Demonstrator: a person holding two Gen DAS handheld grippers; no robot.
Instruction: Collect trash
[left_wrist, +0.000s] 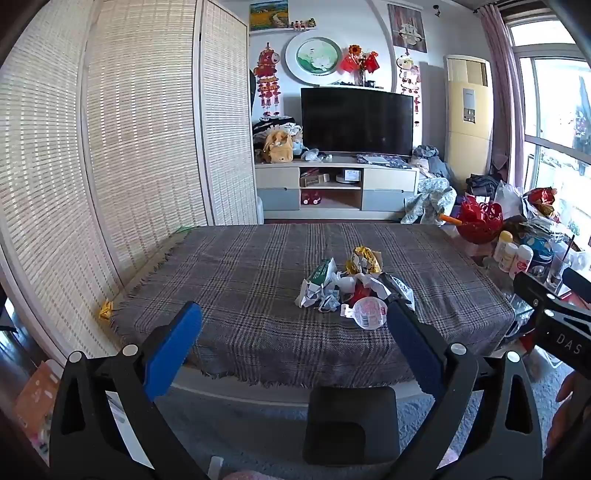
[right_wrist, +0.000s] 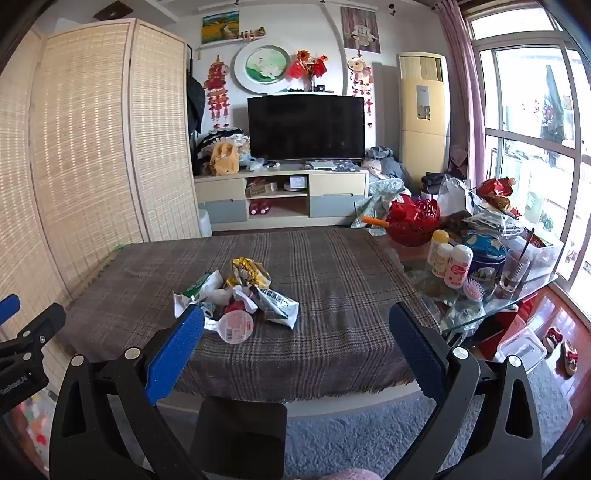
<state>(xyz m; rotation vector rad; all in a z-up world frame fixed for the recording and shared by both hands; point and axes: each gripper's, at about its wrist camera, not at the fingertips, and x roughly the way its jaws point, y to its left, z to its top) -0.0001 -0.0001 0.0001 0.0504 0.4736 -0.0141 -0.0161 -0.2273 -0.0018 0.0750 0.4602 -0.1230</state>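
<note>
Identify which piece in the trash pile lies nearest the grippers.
The round clear plastic lid with the red-printed label; it sits at the pile's front edge, while the crumpled wrappers lie behind it.

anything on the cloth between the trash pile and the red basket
No. In the right wrist view, only bare plaid cloth lies between the trash pile and the red basket, which sits just off the cloth's far right corner.

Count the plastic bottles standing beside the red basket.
3: a yellow-capped white plastic bottle nearest the red basket, a small white one before it, and a pink-labelled one closest. Others may be hidden behind clutter.
</note>
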